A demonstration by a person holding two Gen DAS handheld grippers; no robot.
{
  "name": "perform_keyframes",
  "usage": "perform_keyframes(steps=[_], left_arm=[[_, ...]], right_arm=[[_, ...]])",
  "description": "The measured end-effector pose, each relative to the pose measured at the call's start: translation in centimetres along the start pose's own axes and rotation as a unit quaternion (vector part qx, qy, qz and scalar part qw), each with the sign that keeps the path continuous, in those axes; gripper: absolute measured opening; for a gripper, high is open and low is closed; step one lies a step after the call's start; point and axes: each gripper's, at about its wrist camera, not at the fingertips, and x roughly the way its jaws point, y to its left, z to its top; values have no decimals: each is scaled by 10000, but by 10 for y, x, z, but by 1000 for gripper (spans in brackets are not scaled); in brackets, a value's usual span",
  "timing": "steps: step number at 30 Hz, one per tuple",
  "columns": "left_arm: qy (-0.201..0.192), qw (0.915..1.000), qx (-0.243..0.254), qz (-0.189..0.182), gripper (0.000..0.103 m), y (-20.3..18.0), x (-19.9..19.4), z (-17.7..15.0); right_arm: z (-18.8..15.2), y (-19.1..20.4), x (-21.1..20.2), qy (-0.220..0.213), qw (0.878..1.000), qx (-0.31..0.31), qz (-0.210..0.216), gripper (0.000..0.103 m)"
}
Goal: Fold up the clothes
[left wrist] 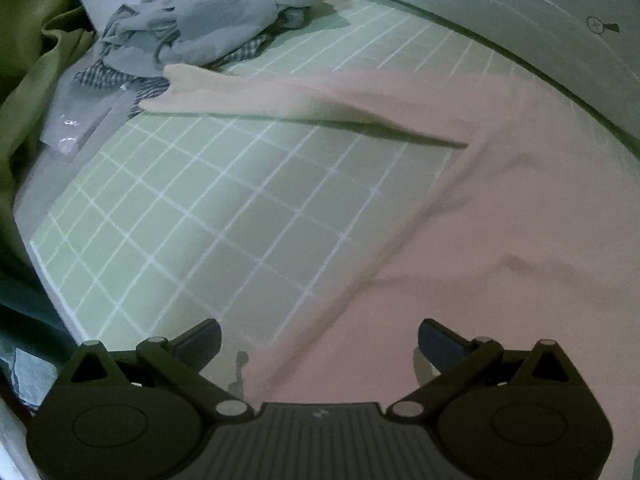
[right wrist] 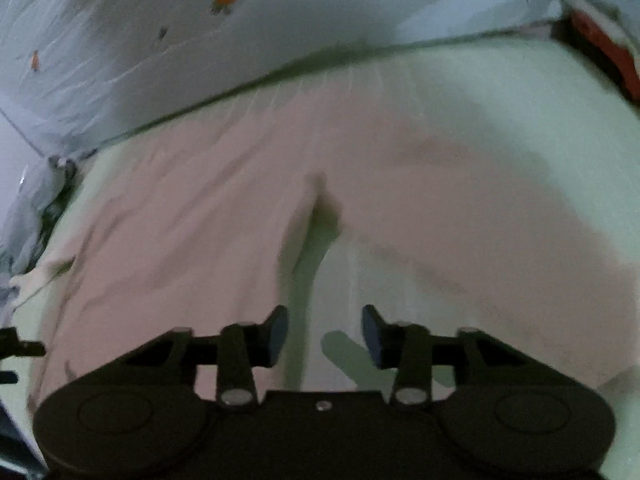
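Both jaws stand open and empty above a pink garment spread on a gridded mat.

Left gripper (left wrist: 319, 338) hangs over the garment's near edge with its fingers wide apart; right gripper (right wrist: 325, 334) hangs, jaws likewise parted, above a gap between two pink panels of the pink garment (left wrist: 500, 208) (right wrist: 224, 208), which covers the right part of the green mat (left wrist: 200, 208). One long limb of it, sleeve or leg, reaches left toward the heap of grey clothes (left wrist: 208, 20). Risks, as judged: a pinch at the edge may take one layer only, so the fold drags askew; the long limb may snag the heap when lifted. Motion blur smears the right view; the garment's type, its far hem and its right edge cannot be made out, and the mat's grid is hidden beneath it.
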Motion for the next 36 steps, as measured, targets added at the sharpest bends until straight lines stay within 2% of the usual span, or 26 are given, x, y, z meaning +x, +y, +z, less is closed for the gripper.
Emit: perform_keyframes(steps=[3, 5, 7, 10, 15, 17, 18, 19, 20, 21, 22, 26, 28, 33, 36], left_arm=[[37, 9998, 175, -95, 103, 19, 3, 2], [-1, 9996, 229, -150, 103, 33, 4, 7], [-62, 9994, 254, -206, 103, 47, 6, 12], [-86, 9992, 266, -281, 103, 67, 12, 23], [-323, 9988, 267, -256, 103, 107, 14, 47], [-385, 9987, 164, -279, 103, 124, 17, 63], [-424, 9986, 113, -299, 103, 132, 19, 71], [-465, 9984, 84, -314, 103, 139, 22, 80], [-510, 9981, 99, -319, 102, 144, 24, 89], [-554, 9979, 115, -324, 102, 149, 27, 97], [-599, 9976, 130, -329, 102, 153, 30, 106], [-688, 9965, 129, -464, 93, 166, 43, 140], [-688, 9960, 87, -556, 93, 168, 50, 155], [-701, 9957, 115, -591, 93, 162, 70, 189], [-578, 9958, -115, -696, 93, 162, 84, 206]], right_arm=[[-20, 22, -6, 57, 9997, -117, -197, 37], [-31, 36, 2, 124, 9987, -129, -473, 33], [-44, 44, 1, 145, 9972, 20, -729, 15], [-57, 54, -4, 92, 9941, 120, -1070, 8], [-62, 77, -3, 37, 9796, 239, -1996, 9], [-65, 93, 2, 33, 9678, 84, -2517, 26], [-66, 103, 5, 35, 9616, 17, -2744, 43], [-67, 111, 8, 6, 9592, -15, -2826, 60], [-67, 121, 9, -50, 9596, -14, -2814, 69], [-67, 130, 11, -125, 9616, 8, -2742, 82], [-67, 139, 13, -203, 9637, 32, -2660, 87], [-73, 174, 29, -184, 9697, -5, -2436, 89], [-76, 188, 37, -120, 9702, -39, -2418, 90], [-78, 204, 47, 4, 9629, -112, -2695, 99], [-75, 204, 49, 28, 9608, 113, -2771, 100]])
